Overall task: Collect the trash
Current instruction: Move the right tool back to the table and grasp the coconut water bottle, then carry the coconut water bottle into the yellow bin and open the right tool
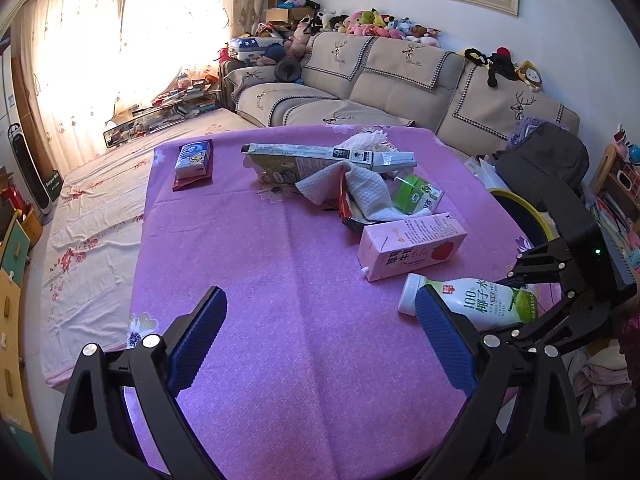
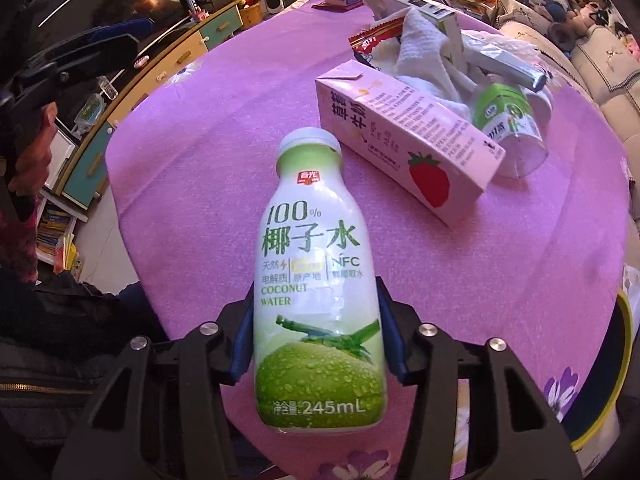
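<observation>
A white and green coconut water bottle [image 2: 316, 280] lies between the blue pads of my right gripper [image 2: 316, 332], which is shut on its lower body just over the pink tablecloth [image 2: 200, 140]. The bottle also shows in the left wrist view [image 1: 472, 300], with the right gripper [image 1: 560, 280] behind it. My left gripper [image 1: 320, 332] is open and empty over the near part of the cloth. A pink strawberry milk carton [image 2: 408, 140] lies beyond the bottle. Behind it are white tissues [image 1: 360, 188], a red wrapper [image 2: 376, 36], a small green cup [image 2: 508, 116] and a long flattened carton [image 1: 320, 156].
A tissue pack [image 1: 194, 160] lies at the far left of the table. A yellow-rimmed bin [image 1: 520, 216] stands by the table's right edge. A beige sofa [image 1: 400, 80] runs behind the table. Cabinets [image 2: 160, 60] stand on the other side.
</observation>
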`<action>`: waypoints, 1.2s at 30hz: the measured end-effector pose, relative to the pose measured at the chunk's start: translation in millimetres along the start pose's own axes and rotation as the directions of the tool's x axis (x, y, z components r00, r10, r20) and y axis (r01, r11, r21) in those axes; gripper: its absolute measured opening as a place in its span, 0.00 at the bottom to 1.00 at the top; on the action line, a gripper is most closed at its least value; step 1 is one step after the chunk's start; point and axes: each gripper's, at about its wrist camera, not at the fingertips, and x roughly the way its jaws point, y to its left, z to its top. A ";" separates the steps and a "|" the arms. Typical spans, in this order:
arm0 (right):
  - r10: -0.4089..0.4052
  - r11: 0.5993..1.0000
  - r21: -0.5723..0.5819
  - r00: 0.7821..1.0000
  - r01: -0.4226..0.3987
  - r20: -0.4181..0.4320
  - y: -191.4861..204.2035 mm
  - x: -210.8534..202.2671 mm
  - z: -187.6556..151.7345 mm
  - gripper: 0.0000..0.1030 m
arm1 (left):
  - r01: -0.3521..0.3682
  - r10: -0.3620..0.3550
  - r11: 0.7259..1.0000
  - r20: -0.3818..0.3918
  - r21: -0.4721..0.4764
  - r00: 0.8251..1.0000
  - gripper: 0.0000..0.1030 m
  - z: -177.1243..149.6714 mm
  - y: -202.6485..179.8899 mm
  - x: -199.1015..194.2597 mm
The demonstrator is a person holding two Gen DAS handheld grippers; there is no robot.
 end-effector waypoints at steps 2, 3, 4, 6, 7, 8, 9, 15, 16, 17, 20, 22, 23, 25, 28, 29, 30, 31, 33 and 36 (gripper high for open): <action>0.013 1.000 0.015 1.000 -0.014 0.015 -0.3 -9.0 -7.9 0.47 | 0.004 -0.004 1.000 -0.002 0.011 1.000 0.91 0.9 -4.2 1.6; 0.027 0.999 0.032 0.999 -0.028 0.022 -0.4 -15.0 -12.7 0.47 | 0.006 -0.006 1.000 -0.003 0.016 1.000 0.91 1.5 -5.8 2.3; 0.033 0.998 0.048 0.999 -0.034 0.031 -1.1 -20.5 -17.2 0.47 | 0.010 -0.010 1.000 -0.004 0.021 1.000 0.91 2.0 -7.7 2.9; 0.032 0.996 0.079 0.998 -0.036 0.057 -3.7 -34.6 -27.5 0.47 | 0.017 -0.017 0.999 -0.003 0.033 1.000 0.91 4.1 -11.8 4.3; 0.030 0.995 0.096 0.997 -0.037 0.069 -6.1 -41.5 -32.3 0.47 | 0.020 -0.020 0.999 -0.002 0.039 1.000 0.91 5.0 -13.9 4.9; 0.026 0.992 0.124 0.996 -0.037 0.086 -10.2 -51.0 -38.1 0.47 | 0.023 -0.023 0.999 -0.001 0.046 1.000 0.91 6.4 -16.8 5.9; 0.017 0.988 0.151 0.994 -0.033 0.106 -15.1 -61.0 -43.7 0.47 | 0.026 -0.026 0.998 -0.001 0.050 1.000 0.91 7.4 -18.8 6.9; -0.137 0.924 0.378 0.975 0.062 0.175 -76.3 -117.7 -75.2 0.47 | 0.057 -0.056 0.995 -0.007 0.087 0.998 0.91 11.5 -33.1 13.7; -0.188 0.892 0.440 0.969 0.099 0.163 -97.3 -125.0 -82.5 0.47 | 0.061 -0.061 0.994 -0.008 0.093 0.998 0.91 11.9 -35.4 14.7; -0.225 0.861 0.493 0.964 0.129 0.141 -118.3 -128.8 -88.7 0.47 | 0.065 -0.064 0.993 -0.009 0.099 0.998 0.91 12.4 -37.7 15.8; -0.292 0.752 0.627 0.956 0.201 0.044 -187.3 -124.4 -104.6 0.47 | 0.072 -0.071 0.991 -0.015 0.110 0.997 0.91 14.3 -43.4 19.1; -0.274 0.684 0.694 0.961 0.225 -0.041 -234.4 -104.3 -114.8 0.47 | 0.073 -0.071 0.991 -0.018 0.114 0.997 0.91 14.6 -44.9 20.4; -0.262 0.663 0.711 0.962 0.233 -0.071 -250.7 -95.6 -119.7 0.47 | 0.073 -0.071 0.991 -0.020 0.115 0.997 0.91 15.2 -46.2 21.6; -0.236 0.615 0.742 0.961 0.265 -0.148 -285.8 -68.0 -127.1 0.47 | 0.074 -0.072 0.991 -0.027 0.115 0.997 0.91 15.7 -47.0 24.4; -0.204 0.570 0.761 0.950 0.311 -0.236 -321.3 -30.8 -133.5 0.47 | 0.074 -0.070 0.990 -0.040 0.119 0.997 0.91 15.2 -49.7 29.8; -0.199 0.560 0.763 0.946 0.324 -0.256 -329.0 -21.1 -136.1 0.47 | 0.076 -0.071 0.990 -0.046 0.122 0.996 0.91 15.4 -51.2 32.1; -0.193 0.552 0.763 0.941 0.338 -0.277 -336.3 -10.3 -136.5 0.47 | 0.077 -0.072 0.989 -0.051 0.125 0.996 0.91 15.1 -52.4 33.6; -0.191 0.549 0.760 0.937 0.349 -0.292 -340.6 -2.6 -135.8 0.47 | 0.078 -0.072 0.989 -0.056 0.129 0.996 0.91 15.2 -53.7 35.5; -0.185 0.540 0.758 0.930 0.366 -0.317 -347.6 10.9 -137.2 0.48 | 0.080 -0.072 0.987 -0.065 0.139 0.995 0.92 15.7 -57.3 39.7; -0.182 0.532 0.757 0.925 0.378 -0.334 -351.0 20.9 -140.4 0.51 | 0.086 -0.076 0.985 -0.074 0.150 0.994 0.92 15.9 -61.8 44.6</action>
